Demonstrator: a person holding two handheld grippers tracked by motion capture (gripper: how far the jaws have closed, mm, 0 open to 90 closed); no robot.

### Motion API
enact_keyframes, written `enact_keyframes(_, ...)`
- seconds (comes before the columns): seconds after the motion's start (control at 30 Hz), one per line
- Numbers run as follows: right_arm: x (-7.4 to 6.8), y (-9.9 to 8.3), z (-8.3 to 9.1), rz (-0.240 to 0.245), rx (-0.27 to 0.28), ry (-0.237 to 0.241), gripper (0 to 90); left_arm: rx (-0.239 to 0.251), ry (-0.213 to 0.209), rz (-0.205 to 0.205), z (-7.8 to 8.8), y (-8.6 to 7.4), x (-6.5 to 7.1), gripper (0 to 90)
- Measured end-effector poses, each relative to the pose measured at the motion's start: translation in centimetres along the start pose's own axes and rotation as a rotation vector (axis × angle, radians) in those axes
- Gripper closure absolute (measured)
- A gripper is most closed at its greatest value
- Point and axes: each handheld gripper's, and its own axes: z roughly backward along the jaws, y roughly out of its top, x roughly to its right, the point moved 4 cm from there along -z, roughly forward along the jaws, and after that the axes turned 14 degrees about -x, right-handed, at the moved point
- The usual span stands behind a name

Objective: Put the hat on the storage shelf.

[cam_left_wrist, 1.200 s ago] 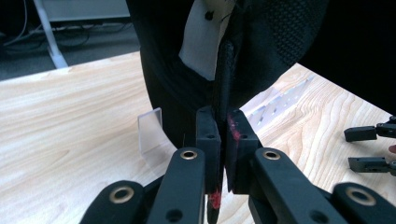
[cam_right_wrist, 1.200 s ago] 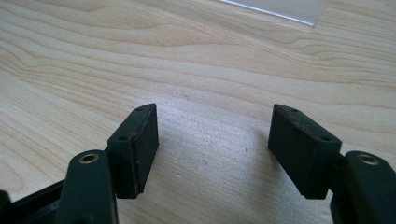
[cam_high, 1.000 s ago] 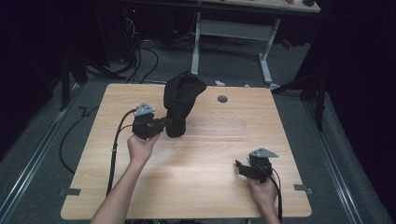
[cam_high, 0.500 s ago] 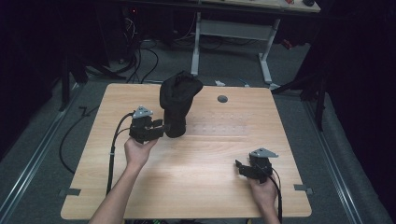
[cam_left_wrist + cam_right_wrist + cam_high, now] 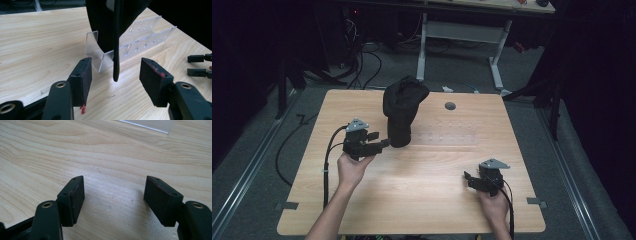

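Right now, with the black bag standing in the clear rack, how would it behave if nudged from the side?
The bag looks soft: its top bulges and a strap hangs limp, so it would probably flex rather than slide stiffly. It stands tall on a narrow base in the rack, so it may tip. The thin rack might shift too.

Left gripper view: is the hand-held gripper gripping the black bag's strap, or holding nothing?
Nothing. The left hand-held gripper has just been opening; the strap hangs between its jaws, untouched.
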Motion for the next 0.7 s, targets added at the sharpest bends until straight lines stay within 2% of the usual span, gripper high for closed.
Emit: enact_keyframes(0.7,0.0,0.0,0.0,-0.002,-0.001,0.001,33.1,0.019,-0.031,0.020,1.8,-1.7,0.4,43.3)
